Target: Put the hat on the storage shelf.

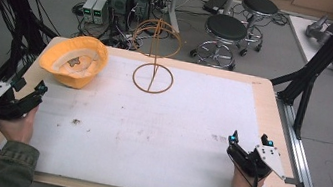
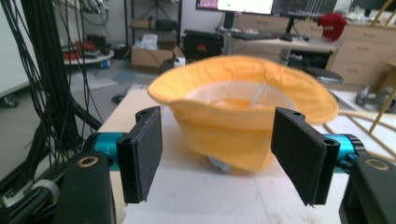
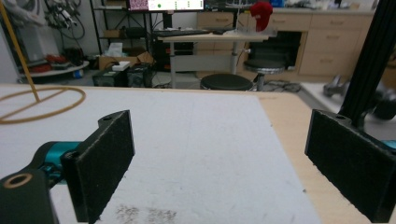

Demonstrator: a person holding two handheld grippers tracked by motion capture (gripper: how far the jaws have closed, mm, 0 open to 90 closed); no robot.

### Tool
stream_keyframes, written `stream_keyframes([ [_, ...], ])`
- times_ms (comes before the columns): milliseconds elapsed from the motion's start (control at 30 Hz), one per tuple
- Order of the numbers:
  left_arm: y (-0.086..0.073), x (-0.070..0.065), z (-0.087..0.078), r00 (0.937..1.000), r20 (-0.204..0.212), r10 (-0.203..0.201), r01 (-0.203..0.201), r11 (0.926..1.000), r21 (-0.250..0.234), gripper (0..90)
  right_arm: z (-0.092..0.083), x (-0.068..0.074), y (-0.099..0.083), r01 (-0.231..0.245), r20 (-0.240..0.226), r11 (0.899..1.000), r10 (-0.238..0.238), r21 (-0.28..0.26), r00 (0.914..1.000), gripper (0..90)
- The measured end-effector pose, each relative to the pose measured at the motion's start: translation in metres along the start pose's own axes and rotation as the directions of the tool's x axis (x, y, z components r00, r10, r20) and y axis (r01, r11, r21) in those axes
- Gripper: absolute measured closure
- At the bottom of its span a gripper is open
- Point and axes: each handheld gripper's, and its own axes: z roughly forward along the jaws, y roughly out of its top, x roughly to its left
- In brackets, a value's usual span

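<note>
A yellow bucket hat (image 1: pixel 74 61) lies upside down, brim up, at the table's far left. My left gripper (image 1: pixel 30 86) sits near the left edge, just short of the hat, pointing at it. In the left gripper view the hat (image 2: pixel 233 126) lies beyond the open gripper (image 2: pixel 218 116), and the pads (image 2: pixel 142 149) do not touch it. A wire hat stand (image 1: pixel 156 56) rises at the far middle. My right gripper (image 1: pixel 249 138) rests near the front right, open, nothing between its pads (image 3: pixel 105 158); in its own view the gripper (image 3: pixel 222 126) faces bare mat.
A white mat (image 1: pixel 174 125) covers most of the wooden table (image 1: pixel 266 104). The stand's base ring (image 3: pixel 42 105) lies far left in the right gripper view. Black frame posts (image 1: pixel 323 52) flank the table; stools (image 1: pixel 225 29) and computer boxes stand behind it.
</note>
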Motion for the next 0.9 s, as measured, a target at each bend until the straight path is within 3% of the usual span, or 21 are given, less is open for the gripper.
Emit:
stream_keyframes([
  [100,0.005,-0.002,0.002,1.0000,-0.006,0.001,-0.001,1.0000,-0.009,34.7,0.002,0.002,0.001,-0.013,-0.017,1.000,0.013,-0.006,0.9998,6.9],
  [267,0.008,-0.002,0.014,0.9998,-0.022,-0.001,0.002,0.9997,0.023,34.5,0.006,0.003,0.000,-0.020,-0.028,1.000,0.020,0.001,0.9994,6.9],
  [500,0.025,-0.001,0.035,0.9998,0.014,0.015,-0.016,0.9982,0.059,32.2,0.008,0.005,0.001,-0.017,-0.042,1.000,0.016,-0.003,0.9990,6.9],
  [633,0.033,0.004,0.045,0.9994,-0.011,0.034,-0.033,0.9963,0.079,32.0,0.009,0.005,0.001,-0.011,-0.047,1.000,0.010,-0.005,0.9988,6.9],
  [767,0.034,0.015,0.051,0.9995,-0.031,-0.006,0.008,0.9965,0.083,31.9,0.009,0.005,0.001,-0.013,-0.046,1.000,0.013,-0.007,0.9989,6.9],
  [900,0.033,0.020,0.061,0.9990,-0.044,0.014,-0.009,0.9935,0.114,31.7,0.009,0.006,0.001,-0.016,-0.046,1.000,0.015,-0.004,0.9988,6.9],
])
